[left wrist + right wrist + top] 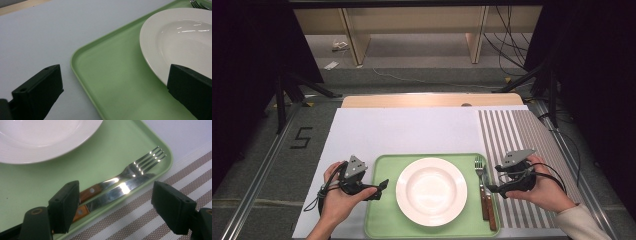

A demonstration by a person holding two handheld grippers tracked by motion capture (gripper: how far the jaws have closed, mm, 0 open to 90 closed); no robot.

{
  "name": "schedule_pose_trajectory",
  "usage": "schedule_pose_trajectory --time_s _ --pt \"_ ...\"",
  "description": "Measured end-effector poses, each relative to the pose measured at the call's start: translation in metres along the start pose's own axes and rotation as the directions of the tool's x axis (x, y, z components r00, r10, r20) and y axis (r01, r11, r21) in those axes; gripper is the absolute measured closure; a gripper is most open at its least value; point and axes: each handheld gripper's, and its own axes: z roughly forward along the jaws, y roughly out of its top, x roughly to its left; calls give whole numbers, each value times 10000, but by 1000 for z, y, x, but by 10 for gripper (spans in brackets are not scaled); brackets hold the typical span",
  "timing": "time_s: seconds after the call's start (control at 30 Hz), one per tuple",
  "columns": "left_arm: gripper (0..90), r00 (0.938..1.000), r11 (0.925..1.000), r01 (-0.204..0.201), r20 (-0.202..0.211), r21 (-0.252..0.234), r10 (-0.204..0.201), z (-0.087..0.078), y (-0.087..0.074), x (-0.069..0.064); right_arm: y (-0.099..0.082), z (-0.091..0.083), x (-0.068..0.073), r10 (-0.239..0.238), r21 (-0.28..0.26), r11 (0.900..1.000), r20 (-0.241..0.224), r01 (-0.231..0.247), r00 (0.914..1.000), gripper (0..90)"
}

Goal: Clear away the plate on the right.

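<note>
Fork (140, 166) and knife (117, 191) lie side by side along the right edge of the green tray (379, 220), beside the white plate (431, 191) — setting apparently complete. Right gripper (493, 188) hovers just beside them, jaws apart, empty; left gripper (381, 186) likewise open at the tray's left edge.

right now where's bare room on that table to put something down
Free: the white mat beyond the green tray, and the striped placemat at its far end. Crowded: the plate fills mid-tray, with fork and knife along its right edge.
</note>
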Motion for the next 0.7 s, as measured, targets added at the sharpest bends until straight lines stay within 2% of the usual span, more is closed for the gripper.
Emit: schedule_pose_trajectory --time_s 0.7 --pt "0 10000 10000 -35 36 -20 35 1 -3 -1 -8 -1 1 139 -307 9994 152 -134 9998 238"
